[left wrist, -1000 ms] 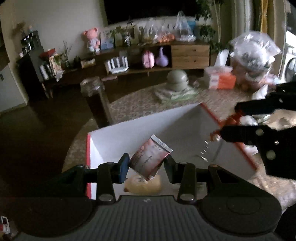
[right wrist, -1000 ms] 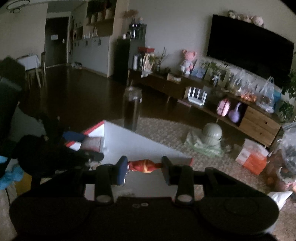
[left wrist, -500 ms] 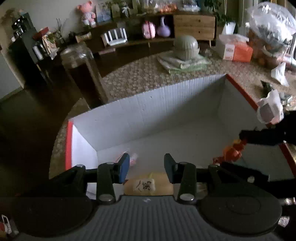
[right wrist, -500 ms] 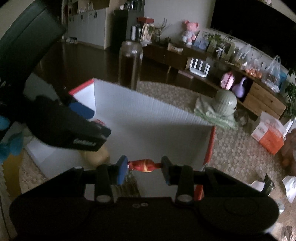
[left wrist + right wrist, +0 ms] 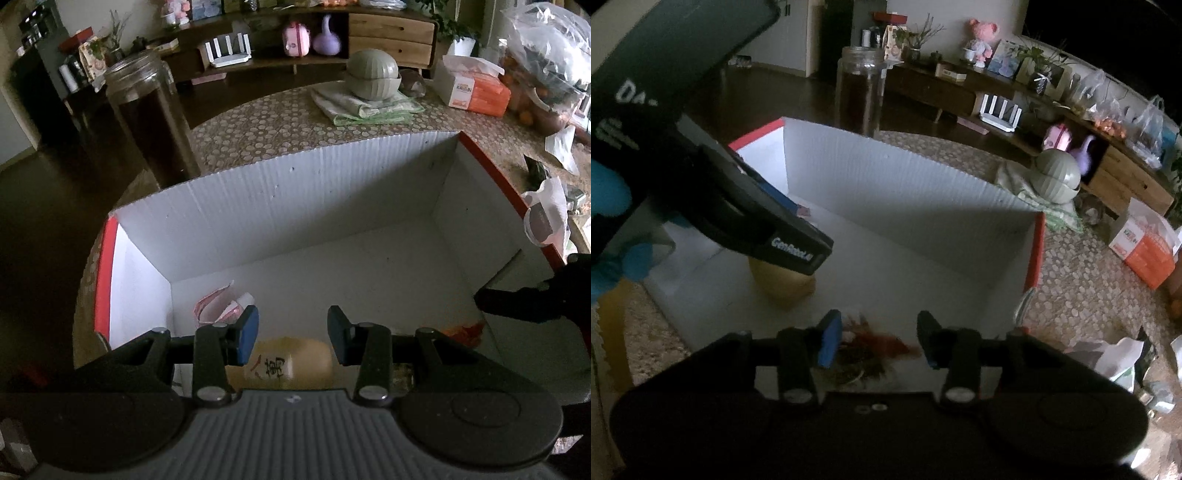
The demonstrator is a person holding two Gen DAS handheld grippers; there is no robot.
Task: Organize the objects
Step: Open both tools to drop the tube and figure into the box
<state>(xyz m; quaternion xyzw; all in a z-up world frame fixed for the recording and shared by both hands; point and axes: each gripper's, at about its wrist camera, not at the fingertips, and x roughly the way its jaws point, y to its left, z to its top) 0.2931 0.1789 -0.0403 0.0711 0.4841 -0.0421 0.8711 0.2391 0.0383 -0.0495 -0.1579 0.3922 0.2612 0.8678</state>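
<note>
A white cardboard box with red edges (image 5: 295,199) stands open on the table; it also shows in the right wrist view (image 5: 905,192). Inside lie a pink packet (image 5: 218,304), a yellow wrapped bun (image 5: 291,362) and a red wrapped candy (image 5: 882,341). My left gripper (image 5: 291,328) is open and empty above the bun. My right gripper (image 5: 879,334) is open over the red candy, which lies on the box floor among dark snack wrappers. The left gripper's body (image 5: 746,214) shows at the left of the right wrist view.
A tall glass jar (image 5: 147,118) stands just behind the box's left corner. A grey-green bowl on folded cloths (image 5: 373,77), an orange tissue box (image 5: 476,92) and plastic bags (image 5: 546,221) lie on the patterned tablecloth to the right.
My left gripper let go of the pink packet, which now lies in the box. My right gripper opened and the red candy dropped to the box floor. Both grippers moved lower over the box.
</note>
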